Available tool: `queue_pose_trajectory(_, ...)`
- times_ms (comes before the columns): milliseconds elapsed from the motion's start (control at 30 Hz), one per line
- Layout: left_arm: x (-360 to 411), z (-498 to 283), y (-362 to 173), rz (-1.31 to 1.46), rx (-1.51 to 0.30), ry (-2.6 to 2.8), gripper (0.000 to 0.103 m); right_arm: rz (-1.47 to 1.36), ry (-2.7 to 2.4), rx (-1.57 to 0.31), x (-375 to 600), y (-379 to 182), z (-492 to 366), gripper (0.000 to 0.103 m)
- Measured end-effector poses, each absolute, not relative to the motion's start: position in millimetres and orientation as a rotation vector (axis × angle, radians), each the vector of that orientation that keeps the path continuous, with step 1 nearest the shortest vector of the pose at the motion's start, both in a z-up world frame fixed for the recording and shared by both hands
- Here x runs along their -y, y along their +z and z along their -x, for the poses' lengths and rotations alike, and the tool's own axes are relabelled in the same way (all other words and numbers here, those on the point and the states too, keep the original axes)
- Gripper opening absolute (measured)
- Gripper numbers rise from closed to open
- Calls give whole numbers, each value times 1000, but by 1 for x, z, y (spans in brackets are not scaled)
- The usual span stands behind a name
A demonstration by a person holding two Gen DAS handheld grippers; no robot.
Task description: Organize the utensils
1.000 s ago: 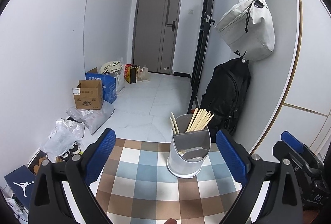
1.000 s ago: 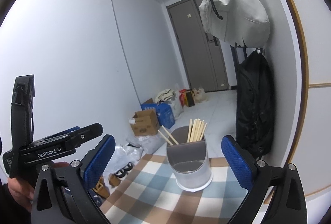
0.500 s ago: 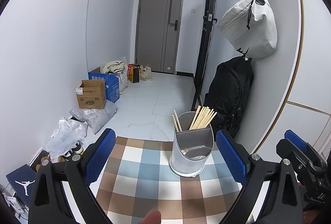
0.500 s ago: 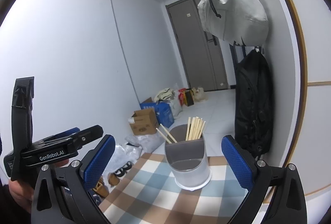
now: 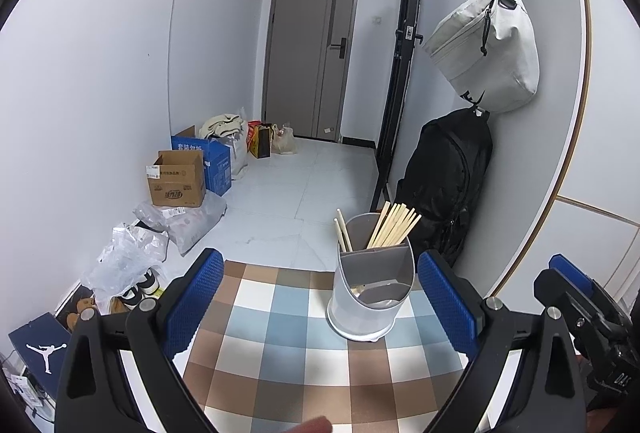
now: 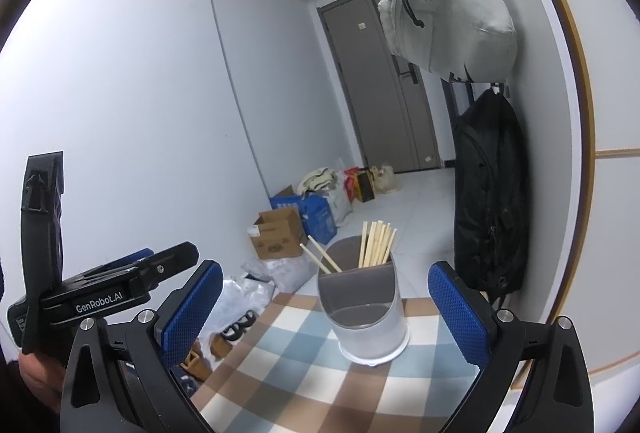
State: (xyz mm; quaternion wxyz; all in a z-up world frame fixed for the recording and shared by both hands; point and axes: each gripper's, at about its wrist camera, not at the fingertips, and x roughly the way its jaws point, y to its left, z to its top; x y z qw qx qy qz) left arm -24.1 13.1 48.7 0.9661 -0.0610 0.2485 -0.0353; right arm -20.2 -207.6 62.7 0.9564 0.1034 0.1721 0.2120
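A checkered counter (image 5: 288, 329) faces a hallway with a grey door (image 5: 312, 53) at 12 o'clock. The grey holder (image 5: 370, 293), at 1 o'clock, holds pale chopsticks (image 5: 394, 225). Both jaws released, empty.

Between the wide-spread blue-padded fingers of the right gripper (image 6: 325, 307), which hold nothing, a round grey plastic utensil holder (image 6: 366, 317) stands upright on a table covered by a brown, blue and white checked cloth (image 6: 304, 369). A bundle of pale wooden chopsticks (image 6: 376, 243) stands in its rear compartment on the right side, two more chopsticks (image 6: 322, 259) lean out to the left, and the lower front compartment looks empty. At the left edge the black left gripper marked GenRobot.AI (image 6: 100, 293) is held in a hand (image 6: 38, 377), while a light grey sling bag (image 6: 444, 7) and a black backpack (image 6: 488, 213) hang on the right wall.
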Motion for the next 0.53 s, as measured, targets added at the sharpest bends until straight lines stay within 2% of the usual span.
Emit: queue_pose_trajectory(533, -9, 18, 41, 120, -511, -70, 95, -211, 434, -363, 207, 55, 15, 103)
